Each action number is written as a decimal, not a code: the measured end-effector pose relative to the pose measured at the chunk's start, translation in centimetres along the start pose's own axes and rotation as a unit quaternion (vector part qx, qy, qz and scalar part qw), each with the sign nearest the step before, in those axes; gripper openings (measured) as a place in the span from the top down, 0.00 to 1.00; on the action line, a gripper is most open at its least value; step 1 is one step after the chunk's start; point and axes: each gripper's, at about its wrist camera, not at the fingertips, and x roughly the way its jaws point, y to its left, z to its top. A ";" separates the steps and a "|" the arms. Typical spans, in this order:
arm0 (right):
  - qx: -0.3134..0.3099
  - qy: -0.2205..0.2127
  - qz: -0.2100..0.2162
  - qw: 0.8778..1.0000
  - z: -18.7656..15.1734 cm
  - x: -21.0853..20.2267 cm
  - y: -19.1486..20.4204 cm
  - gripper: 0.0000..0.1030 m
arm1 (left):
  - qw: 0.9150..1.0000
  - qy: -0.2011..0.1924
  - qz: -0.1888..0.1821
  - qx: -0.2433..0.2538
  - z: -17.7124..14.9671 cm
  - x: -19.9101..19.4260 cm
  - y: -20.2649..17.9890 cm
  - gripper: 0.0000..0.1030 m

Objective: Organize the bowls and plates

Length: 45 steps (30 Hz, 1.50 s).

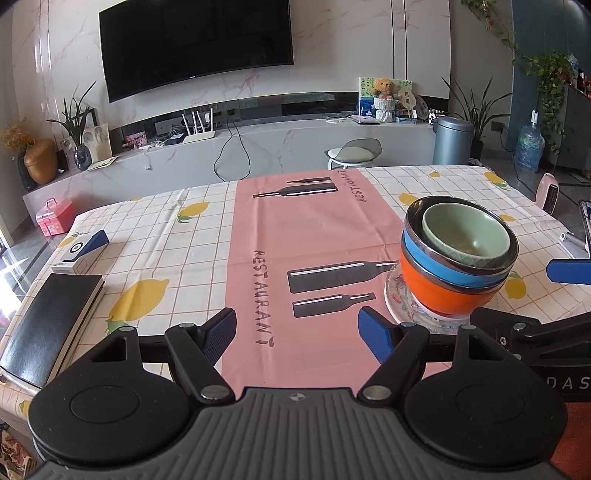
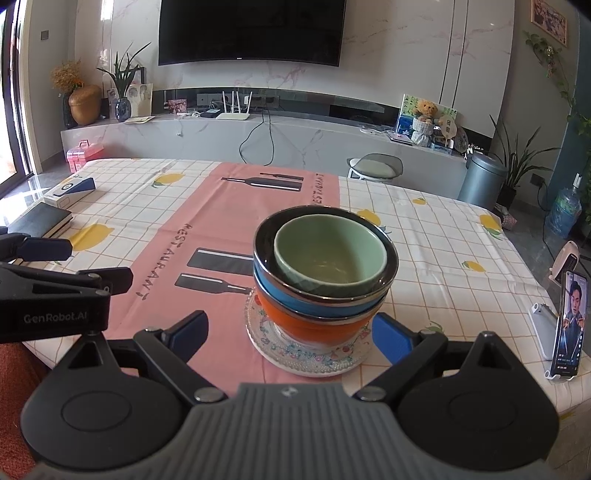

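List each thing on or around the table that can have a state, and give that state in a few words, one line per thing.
left gripper: open, empty
right gripper: open, empty
green bowl: upright, nested on top
blue bowl: nested in orange bowl
orange bowl: upright on plate
glass plate: flat on tablecloth
phone: propped up, screen on
television: off

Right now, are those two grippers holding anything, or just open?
Left gripper: open, holding nothing.
Right gripper: open, holding nothing; the bowl stack sits just ahead of it.
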 end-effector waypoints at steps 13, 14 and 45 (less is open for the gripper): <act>-0.001 0.003 0.003 1.000 0.0 0.1 0.0 0.09 | 1.000 0.002 -0.001 0.000 0.0 0.0 0.0 0.14; -0.001 0.004 0.004 1.000 0.0 0.1 0.1 0.09 | 1.000 0.002 -0.001 0.000 0.0 0.0 0.0 0.14; 0.002 0.011 0.010 1.000 -0.3 0.6 0.0 0.09 | 1.000 0.009 -0.003 -0.003 -0.4 0.2 0.0 0.15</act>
